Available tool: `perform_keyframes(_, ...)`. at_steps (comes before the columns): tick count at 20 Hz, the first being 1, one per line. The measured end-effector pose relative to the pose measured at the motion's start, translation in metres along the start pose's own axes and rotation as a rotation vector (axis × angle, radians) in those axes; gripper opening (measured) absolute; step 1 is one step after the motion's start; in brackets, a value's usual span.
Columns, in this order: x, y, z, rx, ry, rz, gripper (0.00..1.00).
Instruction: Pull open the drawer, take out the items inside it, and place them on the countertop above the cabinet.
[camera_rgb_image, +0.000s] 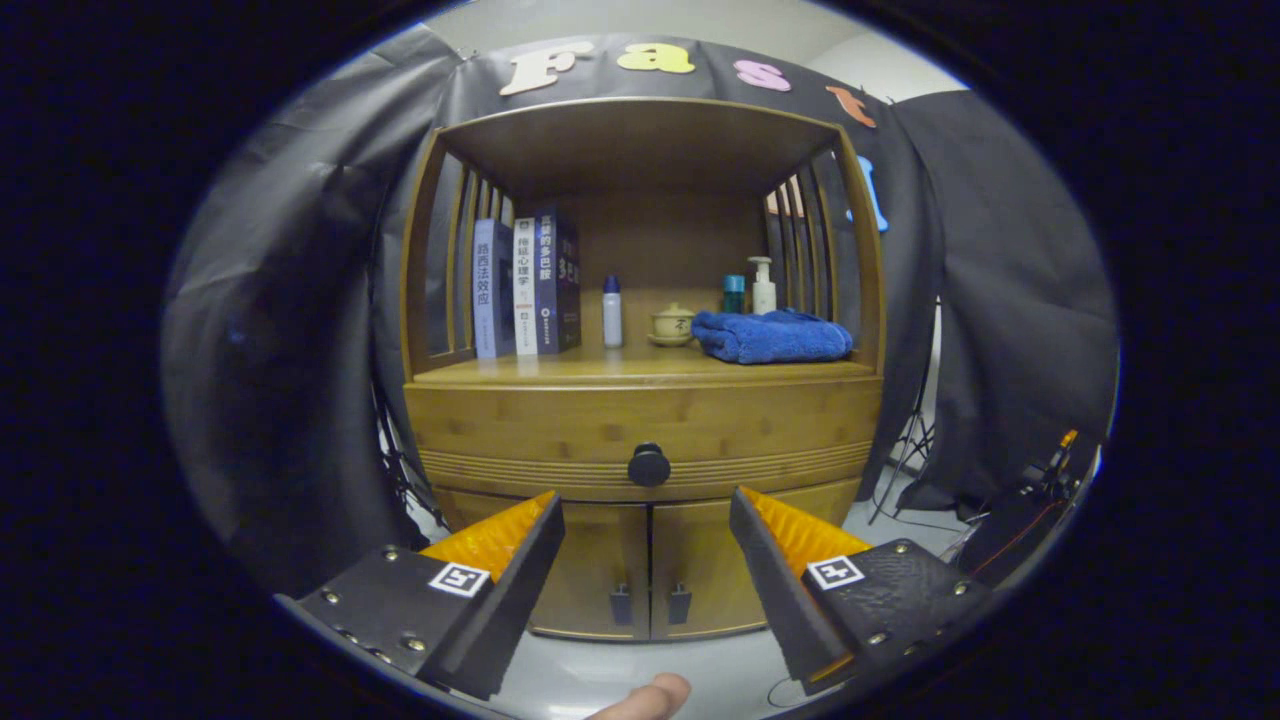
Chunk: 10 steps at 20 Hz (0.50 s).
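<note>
A wooden cabinet stands straight ahead of me. Its drawer (560, 425) is closed, with a round black knob (649, 465) at the middle of its front. The knob lies just beyond my gripper (648, 498), slightly above the gap between the fingertips. My fingers are spread wide with nothing between them. The countertop (600, 368) above the drawer is a wooden shelf surface. What the drawer holds is hidden.
On the countertop stand several books (525, 287), a small white bottle (612, 312), a lidded cup (672, 325), a folded blue towel (772, 336), a teal container (734, 294) and a pump bottle (763, 286). Two cabinet doors (650, 570) sit below the drawer. A fingertip (650, 698) shows below my fingers.
</note>
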<state>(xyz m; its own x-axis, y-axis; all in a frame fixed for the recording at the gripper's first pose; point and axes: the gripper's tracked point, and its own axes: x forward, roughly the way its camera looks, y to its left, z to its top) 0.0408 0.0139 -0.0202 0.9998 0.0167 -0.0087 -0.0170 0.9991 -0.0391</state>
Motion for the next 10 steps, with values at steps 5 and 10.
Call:
perform_keyframes(5,0.041,0.001,-0.01,0.031,-0.015,0.011,1.0)
perform_keyframes(10,0.085,0.0,-0.025,0.013,-0.004,0.02,0.99)
